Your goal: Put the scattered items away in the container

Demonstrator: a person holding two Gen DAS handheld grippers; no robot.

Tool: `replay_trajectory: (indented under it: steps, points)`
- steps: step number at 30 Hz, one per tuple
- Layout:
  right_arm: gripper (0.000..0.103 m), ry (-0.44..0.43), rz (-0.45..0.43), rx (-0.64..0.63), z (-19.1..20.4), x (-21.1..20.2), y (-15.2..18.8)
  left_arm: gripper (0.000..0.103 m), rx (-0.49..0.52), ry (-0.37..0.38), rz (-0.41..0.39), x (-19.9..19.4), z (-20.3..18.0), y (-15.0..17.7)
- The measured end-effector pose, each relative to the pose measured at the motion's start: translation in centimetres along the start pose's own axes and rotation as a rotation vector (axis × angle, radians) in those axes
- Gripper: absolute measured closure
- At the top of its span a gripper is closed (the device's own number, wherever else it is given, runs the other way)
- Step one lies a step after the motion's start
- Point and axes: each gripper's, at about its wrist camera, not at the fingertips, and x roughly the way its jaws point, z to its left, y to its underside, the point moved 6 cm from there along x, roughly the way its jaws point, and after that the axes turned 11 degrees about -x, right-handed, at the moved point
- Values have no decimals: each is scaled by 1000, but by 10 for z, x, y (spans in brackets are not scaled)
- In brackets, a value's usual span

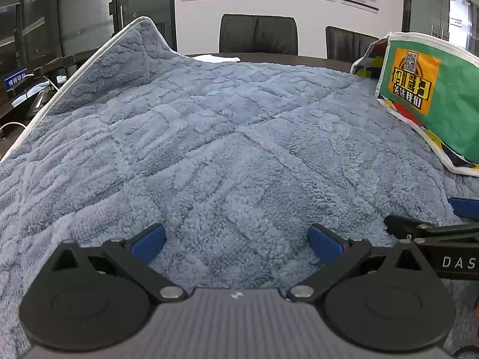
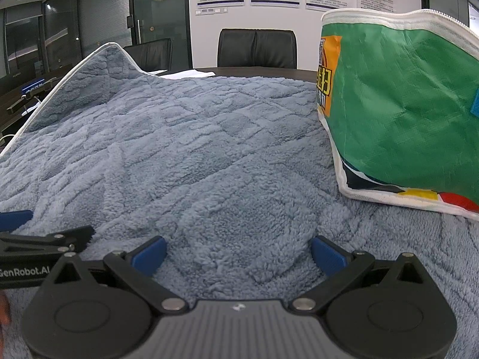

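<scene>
In a meeting room, a blue towel (image 1: 227, 149) covers the surface; both grippers' fingers (image 1: 148, 240) (image 2: 327, 257) spread empty, bag (image 2: 398, 113) ahead-right, so pinch a towel fold deeply.

Fluffy grey-blue blanket (image 1: 227, 137) with a quilted diamond pattern and white piping, green pouch (image 2: 401, 113) with white zip edge, orange panel of black and yellow lettering, red, yellow and black patches below, black grippers with blue fingertips (image 1: 149, 239), black chairs (image 1: 259, 34).
</scene>
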Motion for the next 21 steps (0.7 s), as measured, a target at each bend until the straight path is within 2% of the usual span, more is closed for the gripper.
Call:
replay_trajectory:
  steps: [21]
  points:
    - [0,-3,1,8,2,-1,1,0,9,-7,-2,2,-3,0]
